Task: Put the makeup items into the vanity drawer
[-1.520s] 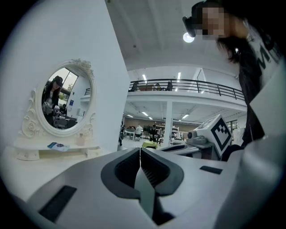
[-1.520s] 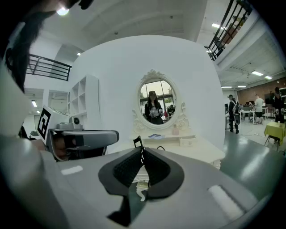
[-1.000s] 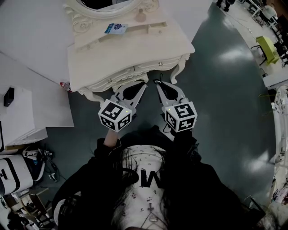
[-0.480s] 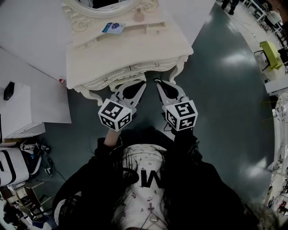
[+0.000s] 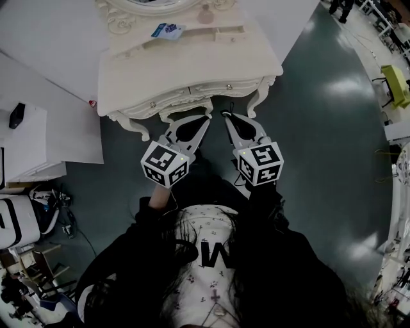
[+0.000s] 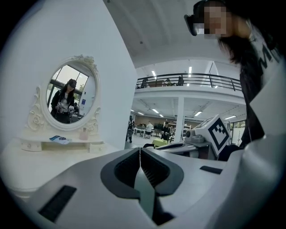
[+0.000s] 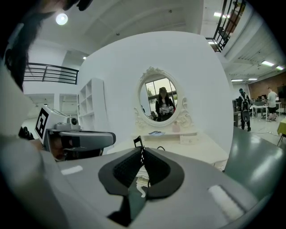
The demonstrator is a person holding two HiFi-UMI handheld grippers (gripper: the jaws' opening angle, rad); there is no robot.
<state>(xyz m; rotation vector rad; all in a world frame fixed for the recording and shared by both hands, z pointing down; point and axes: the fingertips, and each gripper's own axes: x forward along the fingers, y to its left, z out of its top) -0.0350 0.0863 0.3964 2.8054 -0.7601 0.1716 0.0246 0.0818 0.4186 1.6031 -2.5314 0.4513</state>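
A cream vanity (image 5: pixel 192 64) stands in front of me, its front drawers (image 5: pixel 192 93) closed. On its back shelf lie a blue packet (image 5: pixel 168 30), a small pink bottle (image 5: pixel 205 14) and a little drawer box (image 5: pixel 229 33). The same packet (image 7: pixel 156 133) and bottle (image 7: pixel 176 128) show below the oval mirror (image 7: pixel 161 103) in the right gripper view. My left gripper (image 5: pixel 206 119) and right gripper (image 5: pixel 225 115) hover side by side just short of the vanity's front edge. Both are shut, with nothing between the jaws. The packet (image 6: pixel 58 139) and bottle (image 6: pixel 83 133) sit far off in the left gripper view.
A low white cabinet (image 5: pixel 32 150) with a black device (image 5: pixel 17 115) on it stands to the left. Boxes and cables clutter the floor at lower left (image 5: pixel 25 224). A yellow-green chair (image 5: pixel 397 80) is far right. Dark green floor (image 5: pixel 320 141) lies to the vanity's right.
The head view has shifted, so the vanity sits slightly higher and to the right. Both grippers stay shut in the same spot before it.
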